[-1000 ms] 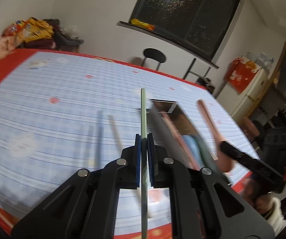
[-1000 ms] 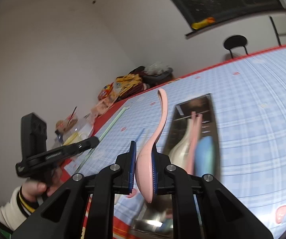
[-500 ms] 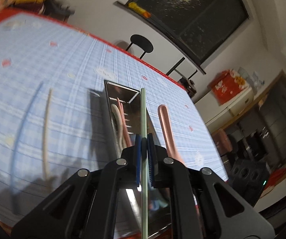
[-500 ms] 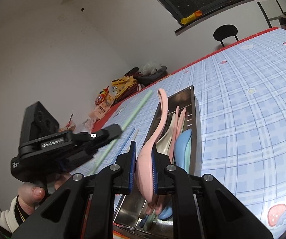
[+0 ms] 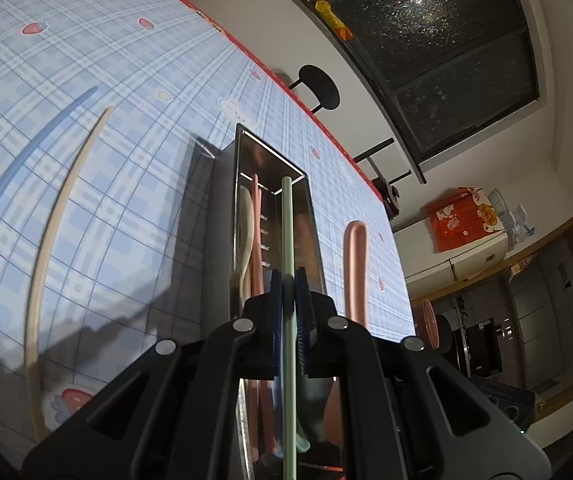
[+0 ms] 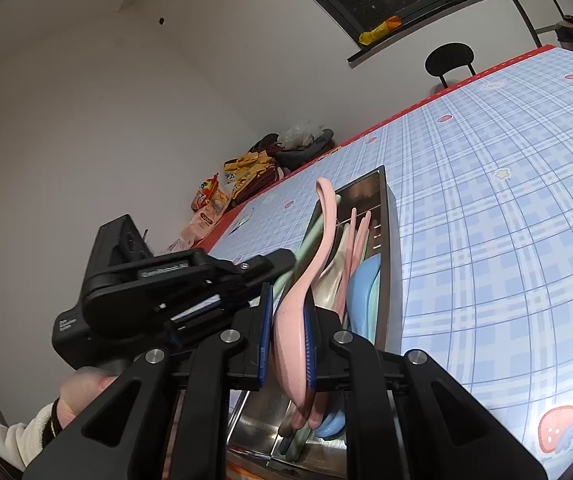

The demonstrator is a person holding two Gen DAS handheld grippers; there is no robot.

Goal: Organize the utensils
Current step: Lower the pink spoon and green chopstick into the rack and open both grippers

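My left gripper (image 5: 288, 280) is shut on a pale green chopstick (image 5: 286, 220). The chopstick lies lengthwise above the long metal tray (image 5: 242, 148), its tip near the far end. In the tray lie a cream spoon (image 5: 245, 224) and pink chopsticks (image 5: 257, 216). My right gripper (image 6: 288, 308) is shut on the bowl of a pink spoon (image 6: 318, 240), held over the tray's (image 6: 391, 240) near end with the handle slanting up. A blue spoon (image 6: 362, 292) lies in the tray. The left gripper (image 6: 282, 260) sits just left of the pink spoon.
A blue chopstick (image 5: 26, 156) and a beige chopstick (image 5: 58, 208) lie on the checked tablecloth left of the tray. Snack bags (image 6: 242, 176) crowd the far table corner. A black chair (image 5: 318, 88) stands beyond the table. A sleeved hand (image 6: 74, 392) holds the left gripper.
My left gripper has swung right and sunk with the green chopstick until it hangs over the tray, rolling as it went. The right gripper dipped slightly at first with the pink spoon, then held still.
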